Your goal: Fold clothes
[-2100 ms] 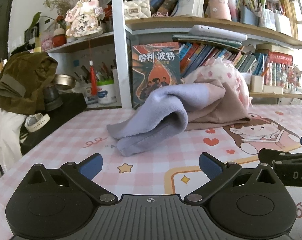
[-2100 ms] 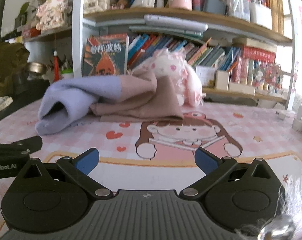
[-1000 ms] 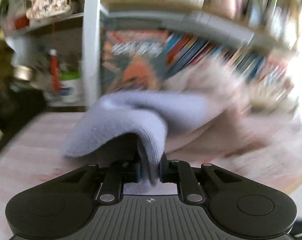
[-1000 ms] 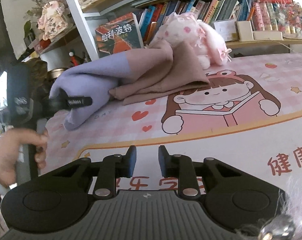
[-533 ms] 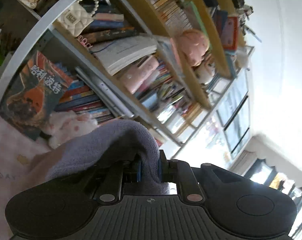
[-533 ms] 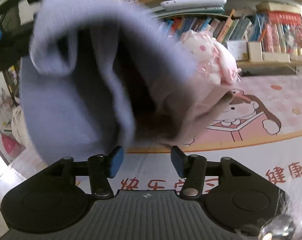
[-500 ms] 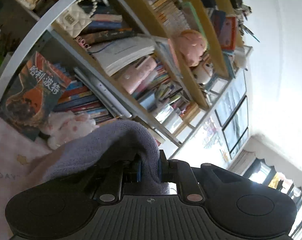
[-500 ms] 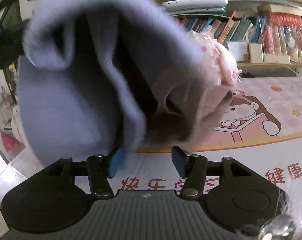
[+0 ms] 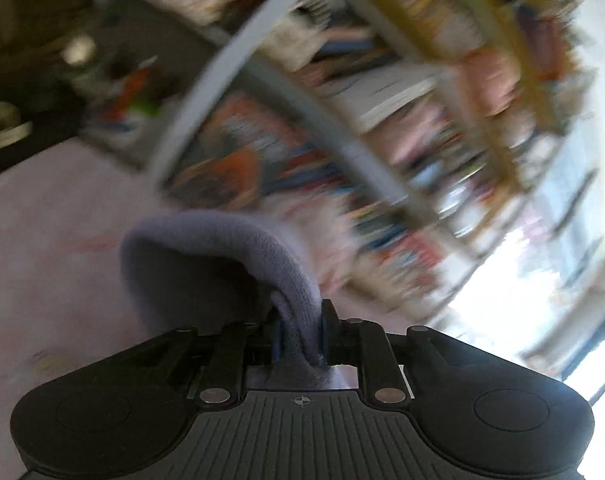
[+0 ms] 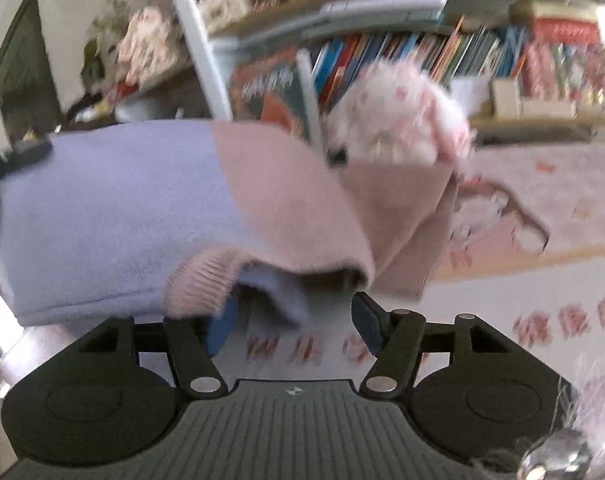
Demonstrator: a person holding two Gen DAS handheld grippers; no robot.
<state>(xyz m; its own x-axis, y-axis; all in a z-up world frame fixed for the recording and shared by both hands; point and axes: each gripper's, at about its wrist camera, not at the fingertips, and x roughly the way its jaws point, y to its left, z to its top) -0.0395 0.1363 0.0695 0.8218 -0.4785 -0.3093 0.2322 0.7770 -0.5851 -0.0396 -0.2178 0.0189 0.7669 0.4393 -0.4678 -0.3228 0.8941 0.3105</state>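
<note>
Surface: pink printed mat (image 10: 542, 184) covers the table, with a cartoon figure and red characters near the front edge; the print is blurred.
Room: bookshelf (image 10: 422, 52) packed with books rises behind the table; a pink plush (image 10: 398, 124) sits at its foot.
Garment: lilac-and-pink sweater (image 10: 150, 200) hangs above the mat, in front of the plush.
Left gripper (image 9: 300, 336): fingers clamped on a lilac fold (image 9: 238, 248).
Right gripper (image 10: 294, 320): fingers apart, the sweater's lower edge hanging just above them; contact cannot be told.
Open room: bare mat lies to the right of the sweater.
</note>
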